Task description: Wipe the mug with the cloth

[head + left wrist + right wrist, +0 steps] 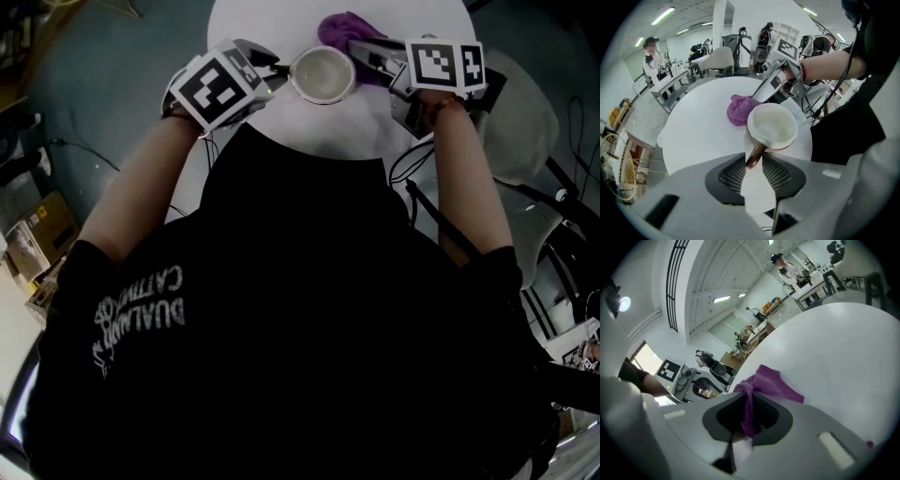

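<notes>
Your black shirt (300, 328) fills the lower part of the head view, and both of your bare forearms reach out from it to the near edge of the round white tabletop (253, 28). Your left gripper (275, 77) comes at the mug (322, 75) from the left and angles down at the tabletop. Its jaws are closed on the mug's brown handle (755, 154), with one pad on either side of it. You have the mug upright close to the near edge, mouth up, and its inside is pale and holds nothing. Your right gripper (367, 52) comes in from the right. Its jaws are clamped on a bunched fold of the purple cloth (339, 28), which runs up between the dark pads in the right gripper view. The rest of the cloth spreads loose on the tabletop ahead of those jaws. It lies just beyond the mug, toward the middle of the tabletop, right beside the mug's rim; whether the two touch cannot be told. Farther off in the left gripper view, a person in a white top (652, 61) stands by a workbench (670, 84), well apart from your table. On the grey floor (103, 66) to your left, a few boxes (33, 246) sit at the edge of the head view.
</notes>
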Tool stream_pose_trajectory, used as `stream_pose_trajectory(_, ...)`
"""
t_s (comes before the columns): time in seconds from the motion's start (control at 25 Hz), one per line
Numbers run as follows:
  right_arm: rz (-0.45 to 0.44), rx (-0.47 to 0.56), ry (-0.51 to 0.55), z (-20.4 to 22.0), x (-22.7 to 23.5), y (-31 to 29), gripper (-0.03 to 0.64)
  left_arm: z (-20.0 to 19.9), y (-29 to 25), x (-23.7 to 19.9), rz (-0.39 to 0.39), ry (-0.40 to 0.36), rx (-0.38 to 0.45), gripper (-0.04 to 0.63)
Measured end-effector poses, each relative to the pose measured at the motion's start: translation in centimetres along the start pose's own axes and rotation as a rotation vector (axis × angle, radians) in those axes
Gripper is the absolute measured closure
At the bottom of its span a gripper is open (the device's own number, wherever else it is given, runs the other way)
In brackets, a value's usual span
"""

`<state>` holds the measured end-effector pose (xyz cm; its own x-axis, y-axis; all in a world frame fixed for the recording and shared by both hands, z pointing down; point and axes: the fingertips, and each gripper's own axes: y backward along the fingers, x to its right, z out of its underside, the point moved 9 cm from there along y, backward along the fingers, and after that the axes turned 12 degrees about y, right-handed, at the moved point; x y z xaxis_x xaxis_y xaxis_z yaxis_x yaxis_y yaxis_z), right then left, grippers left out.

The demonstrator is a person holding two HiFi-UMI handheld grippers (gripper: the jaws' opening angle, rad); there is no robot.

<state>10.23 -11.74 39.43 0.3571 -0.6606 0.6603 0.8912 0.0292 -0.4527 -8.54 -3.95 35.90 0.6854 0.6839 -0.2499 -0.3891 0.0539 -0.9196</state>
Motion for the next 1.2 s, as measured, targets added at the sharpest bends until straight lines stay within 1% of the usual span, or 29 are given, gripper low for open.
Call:
stream_pose_trajectory(0.08,0.015,0.005,-0.047,0.8,0.0,1.0,0.583,0.0,-0.1,0.4,-0.007,0.018,-0.002,0.485)
stream_pose_trajectory(0.2,0.009,0.021,-0.089,1.9,-0.2,2.1,0.582,0.1,-0.1,0.8,-0.011,0.044,0.001,0.485)
stream_pose_trajectory(0.44,-0.027,0.017,-0.1,2.9,-1.1,3.1,0.582,0.6,0.2,0.5,-0.02,0.096,0.01,0.485)
stream_pose_trajectory(0.6,-0.048,0.058,-0.142,4.7,-1.3,3.9,0.583,0.6,-0.2,1.1,-0.027,0.11,0.008,0.485)
stream_pose_trajectory(0.68,-0.05,0.065,-0.143,5.2,-1.6,4.1,0.583,0.7,-0.3,1.2,-0.027,0.116,0.005,0.485)
stream_pose_trajectory(0.96,-0.038,-0.006,-0.068,5.4,-2.8,3.9,0.583,0.5,0.0,1.0,-0.023,0.128,-0.007,0.485)
stream_pose_trajectory(1.04,-0.039,-0.034,-0.069,5.6,-3.0,3.7,0.582,0.5,0.0,0.9,-0.022,0.129,-0.011,0.485)
stream_pose_trajectory(1.2,-0.073,-0.092,-0.099,5.9,-3.7,3.2,0.583,0.6,0.2,0.5,-0.022,0.128,-0.023,0.485)
